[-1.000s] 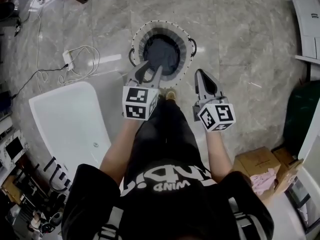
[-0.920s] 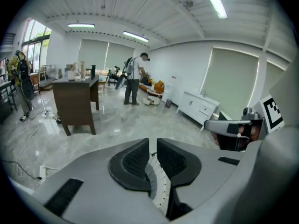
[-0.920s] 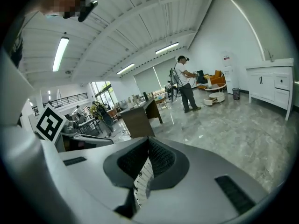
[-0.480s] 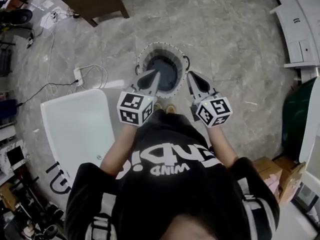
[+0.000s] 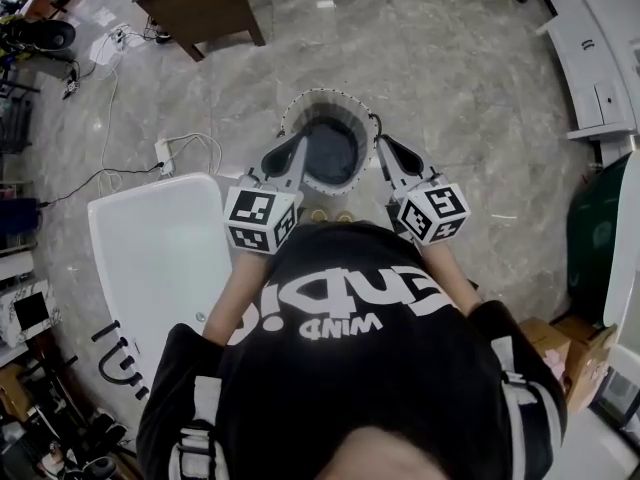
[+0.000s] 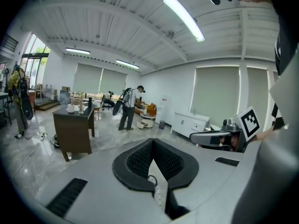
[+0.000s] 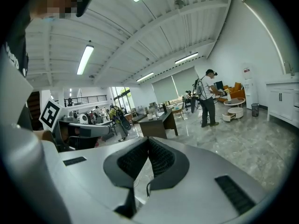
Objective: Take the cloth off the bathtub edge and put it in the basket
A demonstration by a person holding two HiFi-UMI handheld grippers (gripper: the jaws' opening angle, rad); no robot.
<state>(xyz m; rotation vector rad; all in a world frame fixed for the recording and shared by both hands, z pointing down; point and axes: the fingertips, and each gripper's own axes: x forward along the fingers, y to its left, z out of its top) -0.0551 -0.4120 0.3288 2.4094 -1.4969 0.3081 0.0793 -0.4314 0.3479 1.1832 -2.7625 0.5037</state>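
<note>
Already the dark cloth (image 5: 330,153) lies inside the round basket (image 5: 345,95) on the marble floor (image 5: 450,68). At its near rim the left gripper (image 5: 296,150) and the right gripper (image 5: 385,148) flank it, each with jaws pressed together on nothing. The white bathtub (image 5: 150,258) stands at the person's left, a power strip (image 5: 163,153) with its cable lies near the tub's end, and a brown surface (image 5: 200,3) stands farther off.

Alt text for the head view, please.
A person stands over a round basket holding a dark cloth; the left claw and right claw, both shut and empty, flank its near rim. A white bathtub lies at left.
</note>
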